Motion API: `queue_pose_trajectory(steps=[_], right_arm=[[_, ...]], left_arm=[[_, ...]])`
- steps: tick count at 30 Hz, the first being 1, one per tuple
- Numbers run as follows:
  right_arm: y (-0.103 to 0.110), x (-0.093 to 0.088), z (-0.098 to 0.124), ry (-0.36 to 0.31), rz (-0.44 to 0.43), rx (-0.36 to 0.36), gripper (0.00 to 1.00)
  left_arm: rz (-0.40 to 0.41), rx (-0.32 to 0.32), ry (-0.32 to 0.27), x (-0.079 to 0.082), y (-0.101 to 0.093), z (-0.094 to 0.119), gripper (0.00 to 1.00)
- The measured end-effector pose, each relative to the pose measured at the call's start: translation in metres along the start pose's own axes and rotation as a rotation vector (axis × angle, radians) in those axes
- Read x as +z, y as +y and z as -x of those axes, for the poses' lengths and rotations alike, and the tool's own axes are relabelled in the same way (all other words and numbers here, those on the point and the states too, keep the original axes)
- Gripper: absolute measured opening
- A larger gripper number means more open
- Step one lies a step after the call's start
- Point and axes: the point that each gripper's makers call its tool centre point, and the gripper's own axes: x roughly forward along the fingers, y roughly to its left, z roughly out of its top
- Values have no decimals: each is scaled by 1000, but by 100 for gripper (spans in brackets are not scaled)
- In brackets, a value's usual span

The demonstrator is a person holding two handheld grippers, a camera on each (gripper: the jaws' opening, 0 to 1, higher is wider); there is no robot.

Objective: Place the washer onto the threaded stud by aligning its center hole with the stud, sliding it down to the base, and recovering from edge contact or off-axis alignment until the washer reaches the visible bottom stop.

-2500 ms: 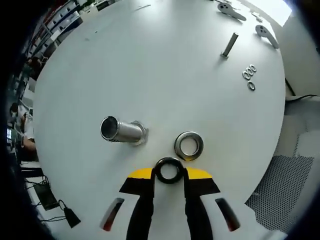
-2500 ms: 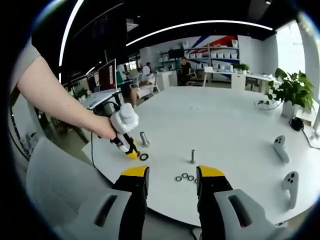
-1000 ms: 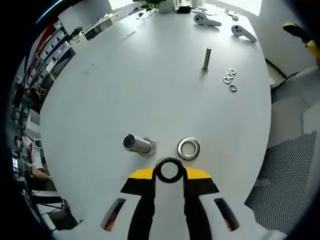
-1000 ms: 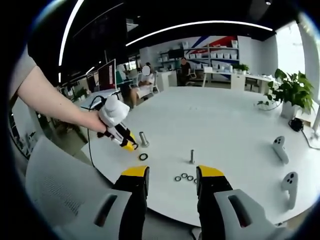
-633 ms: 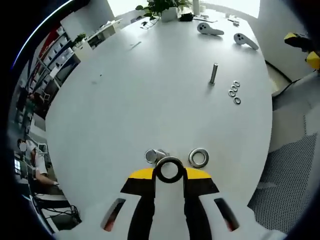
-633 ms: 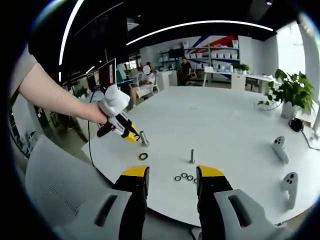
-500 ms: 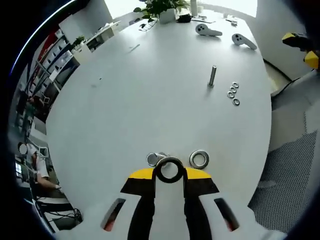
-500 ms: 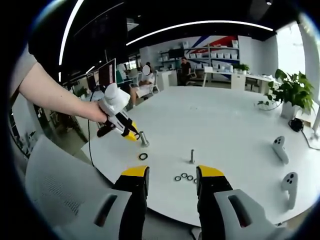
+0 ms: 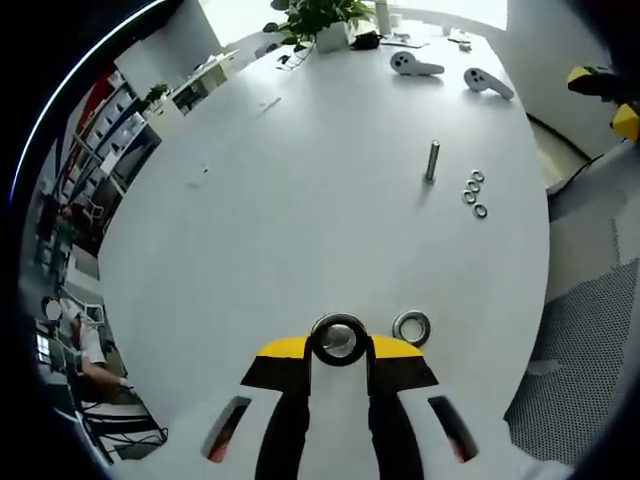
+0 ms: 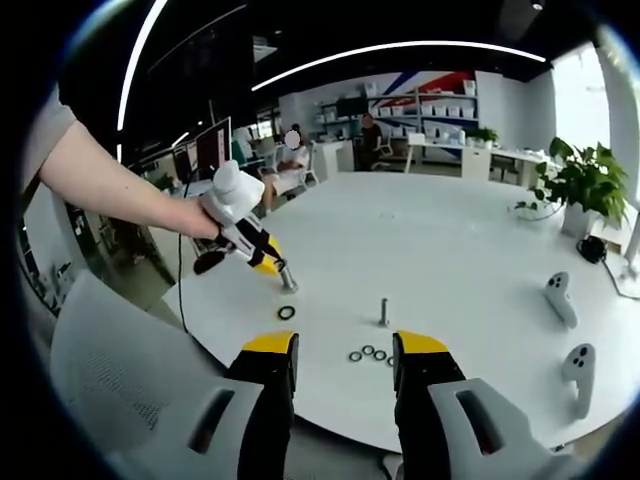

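The washer [image 9: 338, 339] was clamped between the yellow tips of your left tool [image 9: 338, 350], jaws closed in on its rim from both sides, its hole facing the camera. Through that hole something metallic showed, but I could not tell whether it was the top of the stud. In the right gripper view, your left tool [image 10: 268, 264] sat at the top of the wide threaded stud [image 10: 287, 277], which stood upright on the white counter [image 10: 450, 250]; whether the washer had engaged the stud was too small to tell.

A second large washer [image 9: 411, 327] lay flat on the counter just beside the left tool's tips. Further off stood a slimmer stud [image 9: 432, 160], upright, with three small washers [image 9: 474, 193] lying near it.

Your right tool [image 10: 335, 365] was held back from the counter edge, its jaws standing well apart with nothing between them.
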Motion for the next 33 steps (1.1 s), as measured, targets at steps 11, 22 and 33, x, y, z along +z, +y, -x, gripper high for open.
queue_pose_trajectory(steps=[11,22,33], right_arm=[[0,0,0,3,2,-1,40],[-2,-1,-1,4,-1,-4,40],[-3,-1,-1,8,-1,-8,39]], left_arm=[[-32,6,9,0,6,-4,19],[-45,-9,31,-1,5,-10,19],[-56,-25,63,-7,-1,-25,19]])
